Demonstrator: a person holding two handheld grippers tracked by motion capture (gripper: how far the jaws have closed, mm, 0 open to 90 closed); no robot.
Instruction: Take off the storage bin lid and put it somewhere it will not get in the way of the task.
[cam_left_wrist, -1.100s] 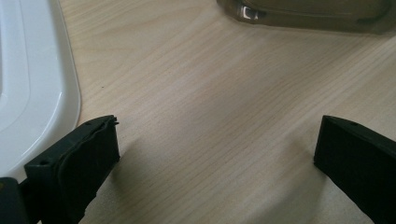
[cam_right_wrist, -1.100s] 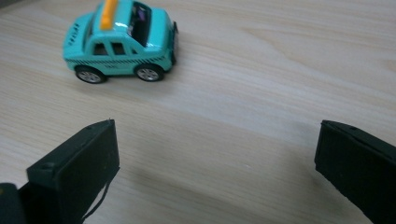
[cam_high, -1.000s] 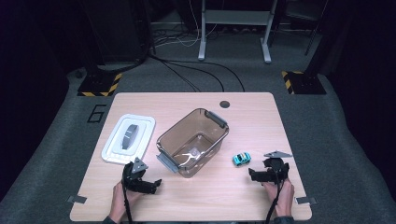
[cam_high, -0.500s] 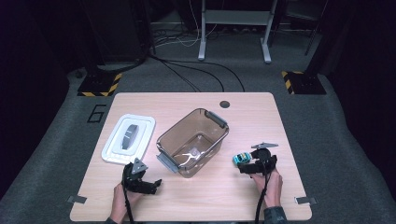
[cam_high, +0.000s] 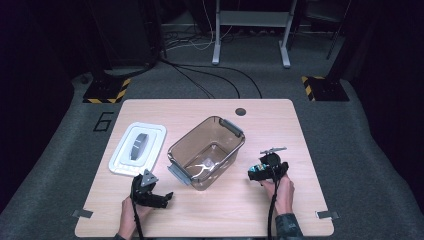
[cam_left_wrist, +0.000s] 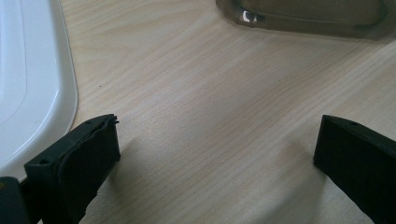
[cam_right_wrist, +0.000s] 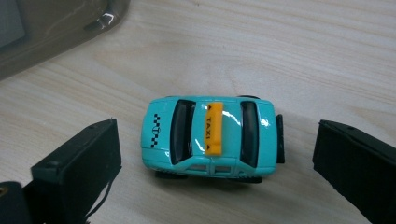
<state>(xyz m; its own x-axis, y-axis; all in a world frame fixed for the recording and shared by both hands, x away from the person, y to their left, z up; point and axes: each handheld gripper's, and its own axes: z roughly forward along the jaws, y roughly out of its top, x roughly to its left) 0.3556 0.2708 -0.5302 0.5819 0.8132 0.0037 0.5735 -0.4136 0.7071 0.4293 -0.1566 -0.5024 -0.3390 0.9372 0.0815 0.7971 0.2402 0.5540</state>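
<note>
Right gripper view: right gripper (cam_right_wrist: 217, 163) wide around taxi (cam_right_wrist: 210, 136)

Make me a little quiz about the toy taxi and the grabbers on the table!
1. True or false: the right gripper is already squeezing the toy taxi.
2. What colour is the taxi's roof sign? A yellow, B red, C white.
3. What lies between the left gripper jaws?

Key: 1 false, the jaws stand open on either side of it. 2 A. 3 Only bare table.
</note>
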